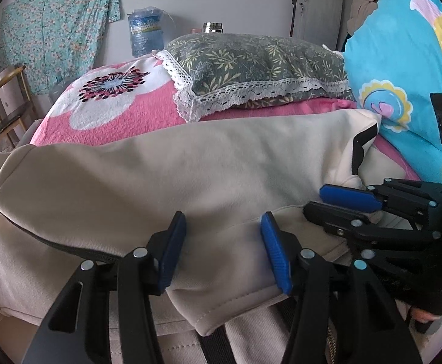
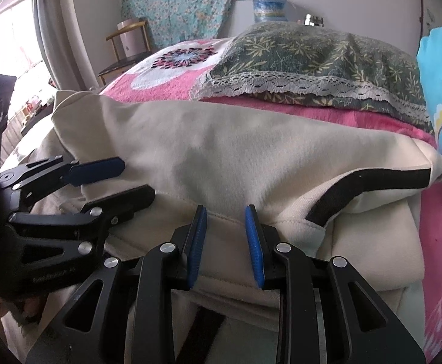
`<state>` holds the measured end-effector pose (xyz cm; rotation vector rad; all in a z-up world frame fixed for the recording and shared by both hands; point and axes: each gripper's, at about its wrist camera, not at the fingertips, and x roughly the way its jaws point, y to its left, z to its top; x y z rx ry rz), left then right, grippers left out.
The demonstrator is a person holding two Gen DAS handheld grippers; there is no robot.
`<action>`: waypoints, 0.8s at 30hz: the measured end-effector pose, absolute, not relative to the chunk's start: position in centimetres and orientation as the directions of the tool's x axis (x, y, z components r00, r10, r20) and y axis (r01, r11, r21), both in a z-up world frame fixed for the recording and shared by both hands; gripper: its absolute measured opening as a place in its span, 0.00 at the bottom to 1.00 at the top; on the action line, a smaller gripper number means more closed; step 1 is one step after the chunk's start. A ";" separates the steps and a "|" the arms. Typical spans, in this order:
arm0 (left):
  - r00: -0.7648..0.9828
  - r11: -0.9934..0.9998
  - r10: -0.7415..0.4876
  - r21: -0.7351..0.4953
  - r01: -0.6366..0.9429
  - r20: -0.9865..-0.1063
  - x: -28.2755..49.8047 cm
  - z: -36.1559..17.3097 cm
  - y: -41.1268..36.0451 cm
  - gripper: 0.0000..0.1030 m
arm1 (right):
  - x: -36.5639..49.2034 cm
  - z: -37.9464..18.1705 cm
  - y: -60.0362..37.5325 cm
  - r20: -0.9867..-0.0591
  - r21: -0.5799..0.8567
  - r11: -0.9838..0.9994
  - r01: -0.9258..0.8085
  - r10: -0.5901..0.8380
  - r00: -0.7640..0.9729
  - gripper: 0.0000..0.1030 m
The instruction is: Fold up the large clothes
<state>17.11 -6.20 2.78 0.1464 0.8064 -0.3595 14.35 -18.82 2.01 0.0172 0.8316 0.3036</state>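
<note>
A large cream garment with black stripes (image 1: 166,176) lies partly folded on the pink bed; it also shows in the right wrist view (image 2: 221,151). My left gripper (image 1: 224,227) is open, its blue pads straddling the cream cloth near its folded near edge. My right gripper (image 2: 225,212) is open too, pads either side of a cloth ridge by the black stripe (image 2: 372,179). Each gripper shows in the other's view: the right one at the right (image 1: 333,200), the left one at the left (image 2: 129,179).
A pink flowered blanket (image 1: 105,115) covers the bed. A green lace-edged pillow (image 1: 251,63) lies behind the garment, a bright blue quilt (image 1: 403,60) at the right. A wooden chair (image 1: 5,115) stands at the left. A person (image 1: 366,0) stands at the back right.
</note>
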 end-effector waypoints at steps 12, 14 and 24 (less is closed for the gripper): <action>0.635 0.929 -0.262 -0.010 0.371 -0.727 17.1 2.9 -6.0 0.49 | 11.6 1.8 -21.1 -0.727 0.237 0.950 -0.204 0.313 0.611 0.26; 0.636 0.929 -0.260 -0.008 0.371 -0.726 17.1 2.8 -6.1 0.49 | 11.6 1.8 -21.1 -0.730 0.230 0.951 -0.204 0.308 0.610 0.26; 0.636 0.929 -0.259 -0.007 0.369 -0.727 17.1 2.9 -6.0 0.49 | 11.8 1.7 -21.1 -0.722 0.249 0.946 -0.206 0.324 0.611 0.26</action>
